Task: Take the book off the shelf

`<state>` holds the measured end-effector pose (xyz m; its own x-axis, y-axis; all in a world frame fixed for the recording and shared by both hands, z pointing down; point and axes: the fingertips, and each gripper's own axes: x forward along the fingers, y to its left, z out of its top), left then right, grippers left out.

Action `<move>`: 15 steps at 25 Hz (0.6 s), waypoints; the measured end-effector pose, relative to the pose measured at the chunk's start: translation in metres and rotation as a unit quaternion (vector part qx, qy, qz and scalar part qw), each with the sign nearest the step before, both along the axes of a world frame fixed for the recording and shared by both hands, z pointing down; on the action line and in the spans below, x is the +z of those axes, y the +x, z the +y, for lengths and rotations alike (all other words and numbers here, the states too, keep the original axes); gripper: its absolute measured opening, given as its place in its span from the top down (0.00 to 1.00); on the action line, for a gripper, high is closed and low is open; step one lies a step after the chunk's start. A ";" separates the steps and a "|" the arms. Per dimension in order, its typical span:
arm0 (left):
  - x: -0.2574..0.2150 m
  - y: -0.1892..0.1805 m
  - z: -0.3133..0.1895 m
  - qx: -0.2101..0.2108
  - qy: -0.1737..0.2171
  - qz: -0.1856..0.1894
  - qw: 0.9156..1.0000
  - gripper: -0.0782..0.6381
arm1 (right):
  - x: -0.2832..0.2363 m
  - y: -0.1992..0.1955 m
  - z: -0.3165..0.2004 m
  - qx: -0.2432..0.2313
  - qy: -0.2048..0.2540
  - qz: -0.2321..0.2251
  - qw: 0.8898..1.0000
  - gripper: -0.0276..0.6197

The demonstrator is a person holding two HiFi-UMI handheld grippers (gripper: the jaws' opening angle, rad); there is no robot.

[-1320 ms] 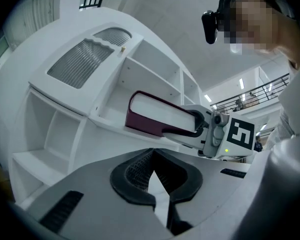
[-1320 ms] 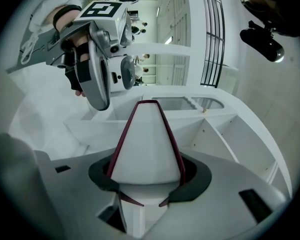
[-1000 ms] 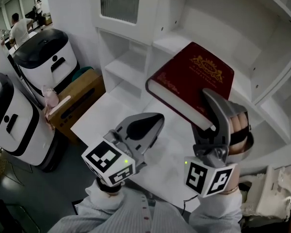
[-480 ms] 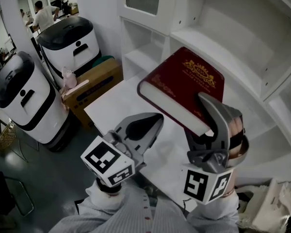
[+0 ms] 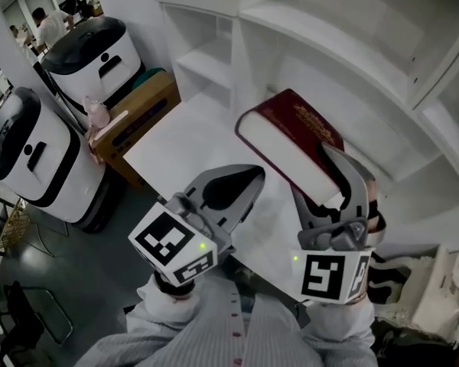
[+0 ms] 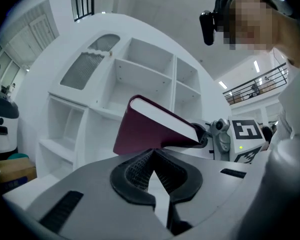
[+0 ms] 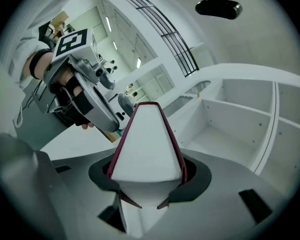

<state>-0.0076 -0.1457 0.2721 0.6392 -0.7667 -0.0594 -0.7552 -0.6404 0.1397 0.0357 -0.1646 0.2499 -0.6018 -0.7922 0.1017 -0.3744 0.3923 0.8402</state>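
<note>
A thick dark red book (image 5: 291, 140) with a gold crest hangs in the air over the white table (image 5: 183, 140), in front of the white shelf unit (image 5: 344, 52). My right gripper (image 5: 327, 189) is shut on its near corner, one jaw on each cover. The right gripper view looks along the white page edge of the book (image 7: 147, 144), which is clamped in the right gripper (image 7: 147, 180). My left gripper (image 5: 231, 193) is shut and empty, to the left of the book and apart from it. The left gripper view has the left gripper (image 6: 152, 160) just below the book (image 6: 140, 134).
Two white and black rounded machines (image 5: 30, 159) (image 5: 99, 52) stand on the floor at the left, with a cardboard box (image 5: 134, 113) between them and the table. People (image 5: 46, 21) are far off at the top left. A pale bag (image 5: 436, 297) lies at the lower right.
The book in my right gripper has tipped more edge-on and come a little lower and away from the shelf. The left gripper has kept its place beside it.
</note>
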 end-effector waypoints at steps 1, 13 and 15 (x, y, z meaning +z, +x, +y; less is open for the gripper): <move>0.002 0.006 -0.001 0.010 -0.002 -0.001 1.000 0.88 | 0.005 0.008 -0.001 0.008 -0.016 -0.009 1.000 0.62; 0.031 0.090 -0.010 0.129 -0.037 -0.010 0.991 0.88 | 0.060 0.095 -0.001 0.108 -0.144 -0.129 0.975 0.62; 0.034 0.102 -0.009 0.144 -0.039 -0.011 0.989 0.88 | 0.067 0.106 0.001 0.117 -0.159 -0.169 0.966 0.62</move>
<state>0.0940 -0.1550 0.3059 0.8317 -0.5552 0.0085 -0.5472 -0.8168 0.1831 0.1421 -0.1637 0.3169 -0.4518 -0.8715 0.1910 -0.7160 0.4819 0.5051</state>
